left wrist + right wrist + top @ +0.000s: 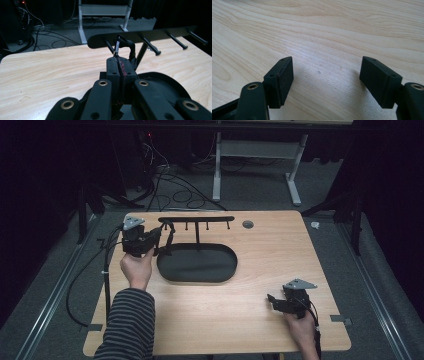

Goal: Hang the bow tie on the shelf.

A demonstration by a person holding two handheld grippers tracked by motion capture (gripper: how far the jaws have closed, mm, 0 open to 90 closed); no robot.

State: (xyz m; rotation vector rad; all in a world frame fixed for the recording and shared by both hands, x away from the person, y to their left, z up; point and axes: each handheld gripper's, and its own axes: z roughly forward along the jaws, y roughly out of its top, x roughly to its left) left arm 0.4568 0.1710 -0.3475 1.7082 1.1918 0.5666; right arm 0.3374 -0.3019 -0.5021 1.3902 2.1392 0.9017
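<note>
Black strap loop [130, 50] is getting pinched by the closed left tongs [117, 58] right by the peg rack [150, 35]; right tongs [325, 75] are sitting wide open, holding nothing, over the worktop [324, 30].

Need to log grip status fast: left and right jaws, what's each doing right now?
Left gripper: closed on a thin black strap looped at a peg of the rack.
Right gripper: open, holding nothing, over the table.

My high camera looks forward and down over the whole table [260, 270], while my left tool camera faces the rack [150, 36] near its far edge, and my right one stares closely at bare wood.
</note>
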